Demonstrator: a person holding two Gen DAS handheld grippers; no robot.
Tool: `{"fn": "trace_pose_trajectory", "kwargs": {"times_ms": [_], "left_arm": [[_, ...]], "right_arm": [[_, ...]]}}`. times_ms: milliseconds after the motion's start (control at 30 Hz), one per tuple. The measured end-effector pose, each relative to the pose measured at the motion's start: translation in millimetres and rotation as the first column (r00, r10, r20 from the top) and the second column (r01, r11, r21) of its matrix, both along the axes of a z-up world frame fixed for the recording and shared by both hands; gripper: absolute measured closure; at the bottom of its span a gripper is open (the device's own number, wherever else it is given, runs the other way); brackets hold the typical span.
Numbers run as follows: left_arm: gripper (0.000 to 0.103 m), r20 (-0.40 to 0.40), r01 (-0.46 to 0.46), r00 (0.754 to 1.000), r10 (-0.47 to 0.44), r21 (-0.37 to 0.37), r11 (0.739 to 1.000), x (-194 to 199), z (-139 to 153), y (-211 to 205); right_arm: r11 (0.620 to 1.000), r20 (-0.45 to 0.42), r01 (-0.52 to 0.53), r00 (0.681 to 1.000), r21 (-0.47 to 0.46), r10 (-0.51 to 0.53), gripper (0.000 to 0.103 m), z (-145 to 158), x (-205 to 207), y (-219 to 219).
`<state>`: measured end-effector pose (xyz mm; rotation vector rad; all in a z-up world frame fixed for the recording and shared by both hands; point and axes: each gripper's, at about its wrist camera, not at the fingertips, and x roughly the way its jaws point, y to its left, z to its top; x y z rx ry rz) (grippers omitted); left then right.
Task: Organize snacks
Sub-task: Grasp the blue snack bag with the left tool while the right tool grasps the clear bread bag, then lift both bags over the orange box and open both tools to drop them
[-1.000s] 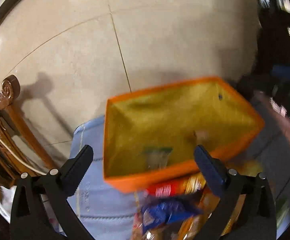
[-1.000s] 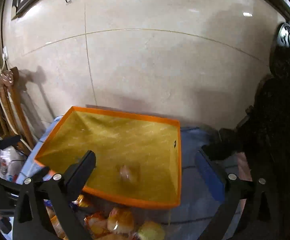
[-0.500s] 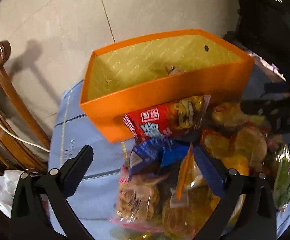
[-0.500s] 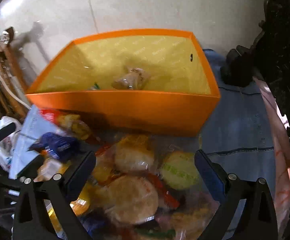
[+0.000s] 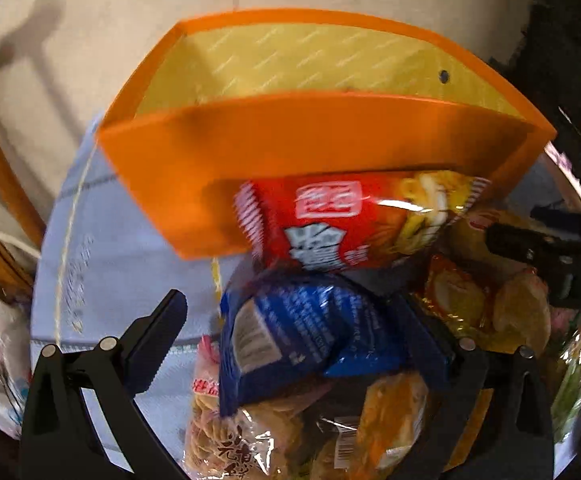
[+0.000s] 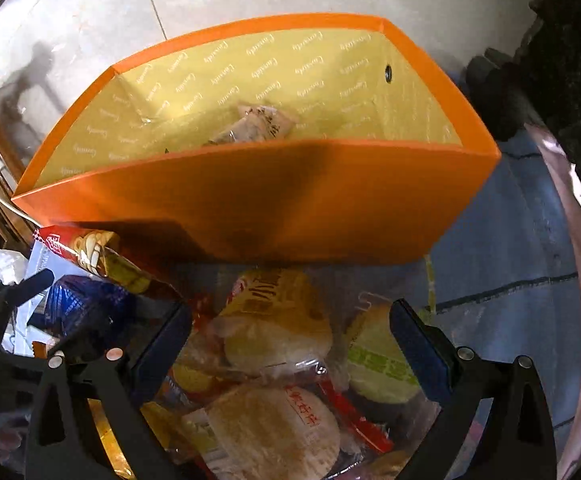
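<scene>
Both tools, left [image 5: 302, 336] and right [image 6: 290, 332], gape apart over heaped snack packets [image 6: 274, 360] just beside the open orange cardboard box [image 6: 290, 200]; blue-clothed surface [image 6: 502, 280] lies bare right of it.

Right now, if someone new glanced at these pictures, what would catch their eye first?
The bright orange box with its yellow lining fills the middle, one wrapped snack lying inside. In front of it spreads a heap of packets, with a red bag leaning on the box wall and a blue packet just below, between the open jaws of the left gripper.
</scene>
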<state>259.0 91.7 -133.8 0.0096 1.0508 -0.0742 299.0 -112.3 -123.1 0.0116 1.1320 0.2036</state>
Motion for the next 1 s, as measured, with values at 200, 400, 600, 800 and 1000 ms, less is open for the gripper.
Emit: {"fn": "trace_pose_trajectory", "kwargs": {"times_ms": [200,400,600,800,1000], "left_arm": [[0.054,-0.057,0.013,0.998,-0.016,-0.049,0.999,-7.8,-4.7,-1.6],[0.057,-0.026,0.017,1.000,-0.018,-0.025,1.000,-27.5,8.6,-8.7],[0.057,0.042,0.012,0.999,-0.010,-0.054,0.998,-51.1,41.1,7.8],[0.056,0.132,0.001,0.991,0.011,-0.091,0.996,-73.2,94.0,21.0],[0.056,0.242,0.014,0.970,0.006,-0.080,0.997,-75.5,160.7,15.9]], "right_arm": [[0.998,0.002,-0.032,0.999,-0.051,0.032,0.054,-3.2,-8.0,13.7],[1.000,0.026,-0.010,1.000,-0.029,0.011,0.055,12.9,-20.2,9.6],[1.000,0.084,-0.022,0.996,0.008,0.021,0.055,46.0,-40.5,0.2],[0.997,0.162,-0.041,0.986,0.058,0.031,0.055,83.0,-64.3,-9.6],[0.995,0.277,-0.073,0.959,0.065,0.052,0.055,132.4,-75.4,-10.2]]}}
